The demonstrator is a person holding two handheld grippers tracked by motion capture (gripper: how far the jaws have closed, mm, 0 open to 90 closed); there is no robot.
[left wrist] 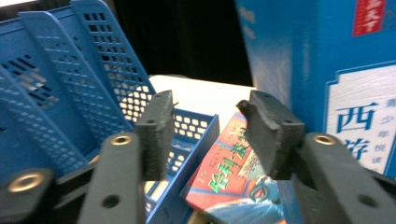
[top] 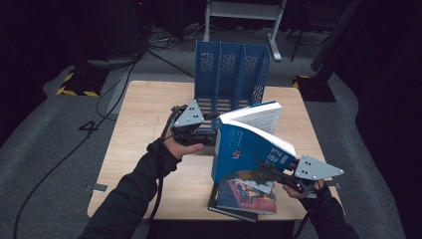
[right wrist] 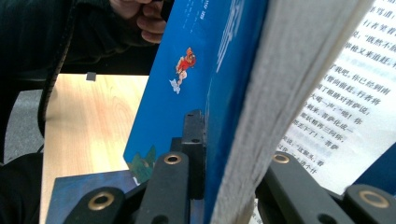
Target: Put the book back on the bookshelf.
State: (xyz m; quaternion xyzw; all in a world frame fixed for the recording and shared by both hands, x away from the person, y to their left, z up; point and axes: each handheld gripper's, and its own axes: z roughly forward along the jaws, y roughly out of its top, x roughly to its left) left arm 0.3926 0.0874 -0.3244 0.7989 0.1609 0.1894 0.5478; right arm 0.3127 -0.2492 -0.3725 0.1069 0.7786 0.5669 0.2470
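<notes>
We note a light wooden table (top: 144, 144) carrying everything. At the middle of its far edge stands a blue perforated file rack (top: 230, 74) with three upright compartments, open toward the person.

Next in size is the blue book (top: 249, 147), held upright and tilted above the near right part of the table, its pages fanning open at the top toward the rack. Under its lower edge, at the near edge of the table, a small stack of books (top: 244, 196) lies flat, the top one with a colourful red and blue cover.

The right gripper (top: 278, 174) sits at the near right corner of the table. In the right gripper view its jaws are clamped on the lower edge of the blue book, one jaw against the cover, the other on the printed page side.

The left gripper (top: 209, 127) sits near the table's middle, just in front of the rack and beside the book's spine. In the left gripper view its jaws stand apart with nothing between them; the rack's front wall and the book cover lie beyond.
</notes>
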